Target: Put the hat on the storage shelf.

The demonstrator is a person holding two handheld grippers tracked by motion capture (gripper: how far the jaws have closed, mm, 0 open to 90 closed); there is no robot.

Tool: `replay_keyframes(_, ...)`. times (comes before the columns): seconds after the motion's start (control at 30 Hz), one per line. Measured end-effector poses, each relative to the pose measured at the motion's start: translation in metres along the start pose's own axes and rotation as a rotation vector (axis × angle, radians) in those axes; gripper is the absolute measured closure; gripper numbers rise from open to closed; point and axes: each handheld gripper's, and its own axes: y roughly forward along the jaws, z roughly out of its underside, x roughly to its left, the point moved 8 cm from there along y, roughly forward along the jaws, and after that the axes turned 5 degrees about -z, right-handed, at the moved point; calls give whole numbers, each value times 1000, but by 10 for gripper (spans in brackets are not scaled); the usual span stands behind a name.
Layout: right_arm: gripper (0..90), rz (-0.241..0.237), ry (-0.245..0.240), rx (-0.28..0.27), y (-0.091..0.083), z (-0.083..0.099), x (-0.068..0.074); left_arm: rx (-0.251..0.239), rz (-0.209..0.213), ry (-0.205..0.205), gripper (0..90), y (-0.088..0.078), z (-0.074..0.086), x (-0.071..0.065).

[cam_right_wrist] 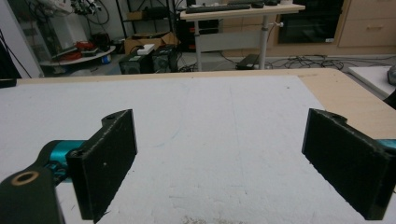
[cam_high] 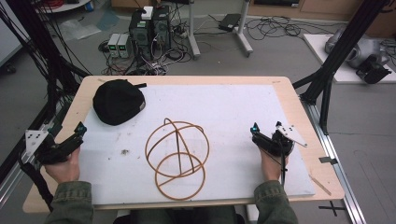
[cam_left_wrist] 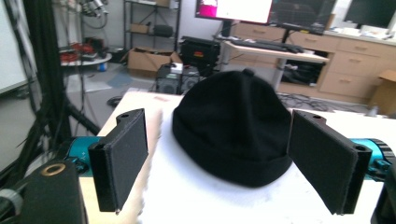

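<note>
Your left hand (cam_high: 64,165) holds the left gripper (cam_high: 80,129) at the near left, angled forward and to the right, with its jaws spread wide apart and nothing between the pads (cam_left_wrist: 125,156). Your right hand (cam_high: 271,164) holds the right gripper (cam_high: 253,129) at the near right, pointing forward and slightly left, its jaws likewise wide apart and empty. Both forearms come up from the bottom edge in green sleeves (cam_high: 70,203), well apart from each other.

cap (cam_high: 117,101) behind-left of wire frame (cam_high: 177,156)
</note>
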Motion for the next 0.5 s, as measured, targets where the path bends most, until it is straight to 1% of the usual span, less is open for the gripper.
replay_keyframes(0.03, 93, 3, 0, 1, 0, 0, 0, 0, 0, 0, 206, 0, 0, 0)
replay_keyframes(0.07, 93, 6, 0, -2, 0, 0, 0, 1, 24, 12, 206, 5, -5, -7)
replay_keyframes(0.13, 93, 5, 5, -11, -1, -2, 2, 7, 41, 4, 206, 11, -9, -12)
replay_keyframes(0.17, 93, 6, -4, -19, -1, -3, 2, 13, 44, 4, 206, 14, -10, -15)
replay_keyframes(0.23, 93, 3, -14, -25, 0, -4, 3, 38, 30, 20, 206, 21, -12, -17)
replay_keyframes(0.33, 93, -1, -24, -26, 0, -4, 6, 52, 23, 19, 202, 25, -12, -18)
replay_keyframes(0.37, 93, -3, -22, -26, 0, -4, 6, 61, 16, 22, 201, 29, -12, -19)
replay_keyframes(0.43, 93, -4, -23, -28, 0, -4, 7, 62, 14, 23, 201, 31, -13, -19)
replay_keyframes(0.47, 93, -7, -24, -30, 0, -5, 7, 81, 3, 34, 200, 35, -12, -18)
replay_keyframes(0.5, 93, -9, -19, -28, 0, -5, 8, 81, 3, 34, 195, 35, -12, -18)
